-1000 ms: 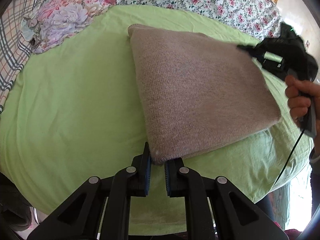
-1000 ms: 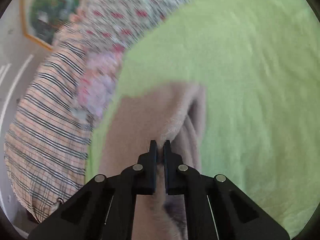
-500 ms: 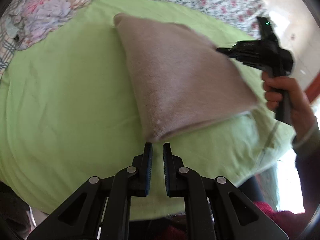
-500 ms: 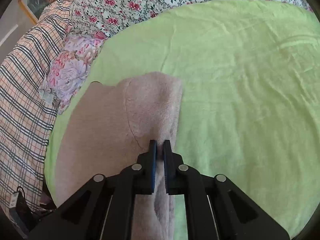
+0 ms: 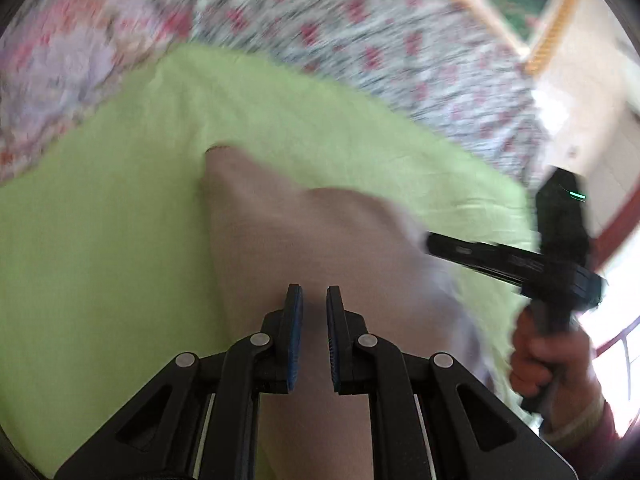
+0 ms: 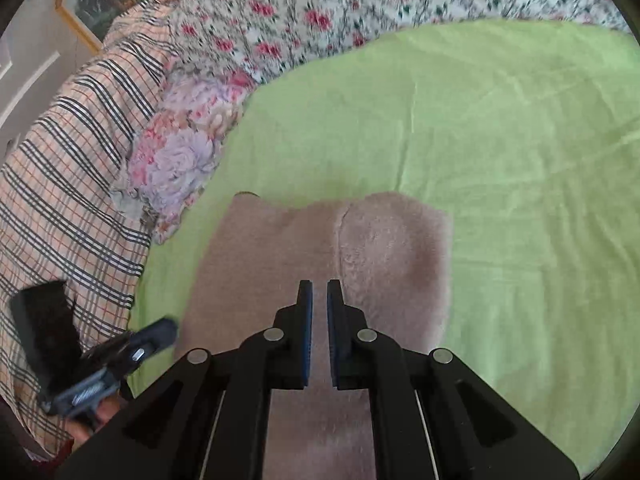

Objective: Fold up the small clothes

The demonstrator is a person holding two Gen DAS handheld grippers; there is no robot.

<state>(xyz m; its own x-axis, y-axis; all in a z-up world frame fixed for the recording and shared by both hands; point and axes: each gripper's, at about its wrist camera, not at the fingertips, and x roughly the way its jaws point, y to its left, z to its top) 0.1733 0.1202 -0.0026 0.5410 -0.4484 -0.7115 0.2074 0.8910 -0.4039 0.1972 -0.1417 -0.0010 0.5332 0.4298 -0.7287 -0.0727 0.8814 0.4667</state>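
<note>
A beige knitted garment (image 5: 312, 240) lies on the green sheet (image 5: 100, 260). In the right wrist view the garment (image 6: 280, 264) has a flap folded over on its right side (image 6: 392, 248). My left gripper (image 5: 314, 294) hovers over the garment's near part, shut to a thin gap with nothing pinched; this view is blurred. My right gripper (image 6: 316, 290) is shut above the garment's middle, and I see no cloth between its pads. In the left wrist view the right gripper (image 5: 430, 242) has its tip at the garment's right edge, with a hand (image 5: 548, 364) on its handle. The left gripper (image 6: 168, 326) shows at lower left.
The green sheet (image 6: 500, 160) stretches wide to the right of the garment. A lilac floral pillow (image 6: 180, 152) and a plaid cover (image 6: 60, 184) lie to the left, a rose-print bedspread (image 6: 320, 12) behind. A framed picture (image 6: 92, 0) hangs on the wall.
My left gripper swung from the garment's near corner to over its body. The right gripper, earlier pinching a raised fold, now stands above the flap, which lies flat.
</note>
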